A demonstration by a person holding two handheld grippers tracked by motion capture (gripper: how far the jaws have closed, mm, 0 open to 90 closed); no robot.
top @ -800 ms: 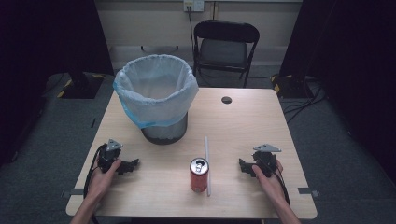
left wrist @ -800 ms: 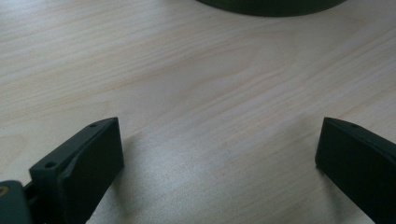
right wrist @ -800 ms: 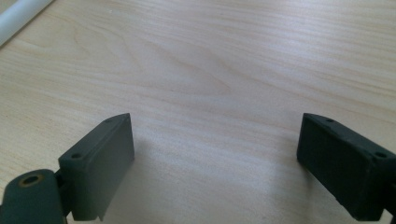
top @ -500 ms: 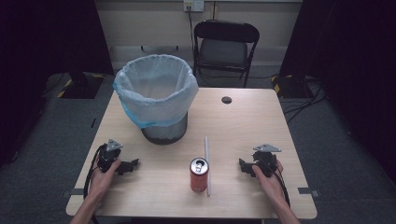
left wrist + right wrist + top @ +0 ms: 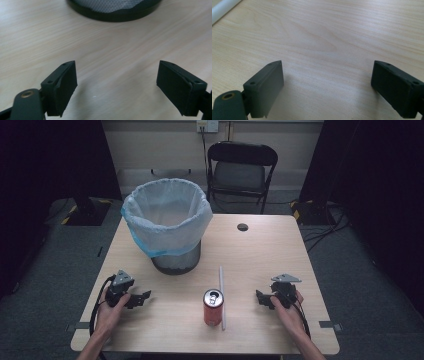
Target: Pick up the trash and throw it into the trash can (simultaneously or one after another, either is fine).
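Your left gripper (image 5: 142,298) rests on the table (image 5: 280,250) with its jaws spread wide and nothing between them; your right gripper (image 5: 261,299) sits the same way, released and empty. The red can (image 5: 213,307) stands upright between them near the table's front edge, its opened top up, and you cannot tell what is inside. A white straw (image 5: 221,296) lies just beside it. The lined bin (image 5: 167,227) behind shows nothing inside.

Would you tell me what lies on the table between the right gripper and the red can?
In the high view, a white straw lies lengthwise right of the red can; from there to the right gripper the table is bare wood.
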